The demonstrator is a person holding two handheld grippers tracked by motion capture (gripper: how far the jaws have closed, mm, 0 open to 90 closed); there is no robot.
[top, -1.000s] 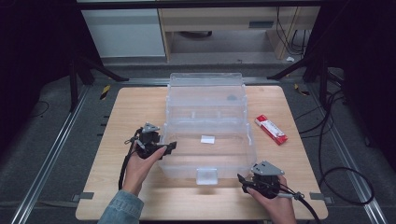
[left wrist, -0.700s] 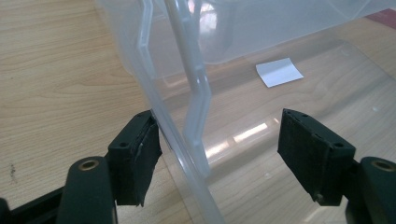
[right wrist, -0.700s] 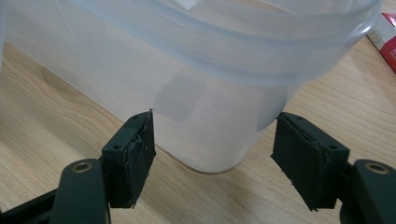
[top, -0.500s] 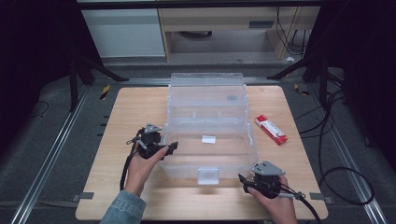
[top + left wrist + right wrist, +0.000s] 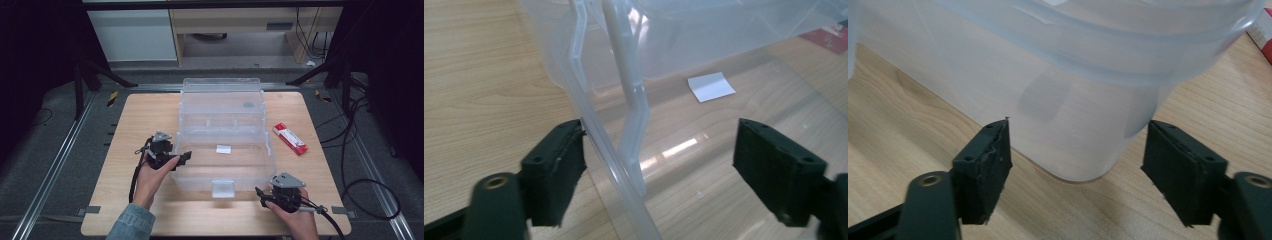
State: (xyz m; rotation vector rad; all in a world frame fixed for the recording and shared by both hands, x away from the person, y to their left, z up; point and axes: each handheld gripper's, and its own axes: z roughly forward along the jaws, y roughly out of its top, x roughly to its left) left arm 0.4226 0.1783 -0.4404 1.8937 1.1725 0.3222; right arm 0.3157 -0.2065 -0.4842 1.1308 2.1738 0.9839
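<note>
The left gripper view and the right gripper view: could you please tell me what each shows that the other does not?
Left gripper view: the left hand-held gripper, open, straddles the clear plastic bin's side wall, one jaw outside, one inside; a white paper slip lies beyond. Right gripper view: the right hand-held gripper, open, faces the bin's rounded corner without touching. Both: bin, wooden table, red packet at an edge.

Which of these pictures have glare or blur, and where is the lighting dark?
High view: the wooden table is evenly lit, but the floor and room around it fall into darkness. Left gripper view: bright streaks of glare lie on the clear plastic box, and its near wall is soft. Right gripper view: the box's rim at the top is blurred, and the black jaws are somewhat soft.
</note>
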